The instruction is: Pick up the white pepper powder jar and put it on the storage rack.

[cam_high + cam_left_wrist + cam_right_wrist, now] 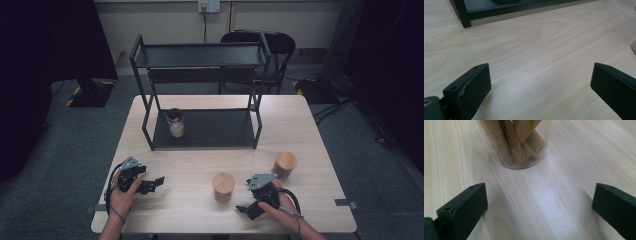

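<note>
High view shows the right claw, jaws apart, near the clear glass jar with a round wooden lid in front of the black metal shelf rack on the worktop; it should straddle the jar squarely before closing. The left claw is apart too.

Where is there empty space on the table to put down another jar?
The table is bare between the rack and the two wooden-lid jars, and at its front left past the left gripper. The rack's bottom shelf is free right of its jar. It's crowded at front right: middle jar, right gripper, far jar.
</note>
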Tool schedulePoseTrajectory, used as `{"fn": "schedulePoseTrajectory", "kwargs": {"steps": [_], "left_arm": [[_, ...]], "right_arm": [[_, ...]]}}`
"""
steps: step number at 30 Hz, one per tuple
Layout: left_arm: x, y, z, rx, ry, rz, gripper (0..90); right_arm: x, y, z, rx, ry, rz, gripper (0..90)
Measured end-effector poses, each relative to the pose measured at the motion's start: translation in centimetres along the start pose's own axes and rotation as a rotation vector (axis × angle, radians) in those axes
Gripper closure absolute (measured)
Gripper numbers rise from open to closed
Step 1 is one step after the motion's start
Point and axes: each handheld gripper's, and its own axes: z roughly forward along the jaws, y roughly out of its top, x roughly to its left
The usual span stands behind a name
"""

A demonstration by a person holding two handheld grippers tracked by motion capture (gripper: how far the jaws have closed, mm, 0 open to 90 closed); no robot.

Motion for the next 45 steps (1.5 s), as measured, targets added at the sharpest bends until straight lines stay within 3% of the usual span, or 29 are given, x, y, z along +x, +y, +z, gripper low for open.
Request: {"fn": "schedulePoseTrajectory", "kwargs": {"steps": [45], "left_arm": [[0.7, -1.4, -1.7, 0.022, 0.03, 0.01, 2.8]], "right_arm": [[0.0, 0.0, 0.0, 0.0, 0.0, 0.0, 0.0]]}}
